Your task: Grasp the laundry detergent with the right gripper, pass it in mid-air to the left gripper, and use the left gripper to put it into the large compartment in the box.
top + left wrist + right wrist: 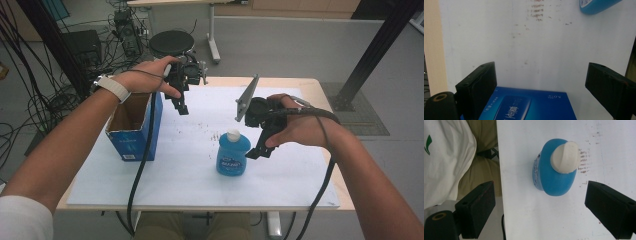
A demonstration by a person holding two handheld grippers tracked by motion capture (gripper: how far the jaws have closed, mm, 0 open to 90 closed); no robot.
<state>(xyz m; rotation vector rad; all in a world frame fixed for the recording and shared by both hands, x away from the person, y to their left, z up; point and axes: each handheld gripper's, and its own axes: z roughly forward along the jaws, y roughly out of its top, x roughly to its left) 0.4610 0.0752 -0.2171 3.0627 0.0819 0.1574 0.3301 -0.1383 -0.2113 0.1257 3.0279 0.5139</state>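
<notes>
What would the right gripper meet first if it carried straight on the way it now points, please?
Probably the blue bottle: the right gripper looks down on its white cap, open jaws apart from it. Depth is unclear.

A grey floor (280, 45) spreads beyond the white-covered tabletop (200, 190). A round black stool (171, 42) stands past its far edge, with tangled black cables (45, 95) at the left. A black metal post (375, 50) leans at the right.
</notes>
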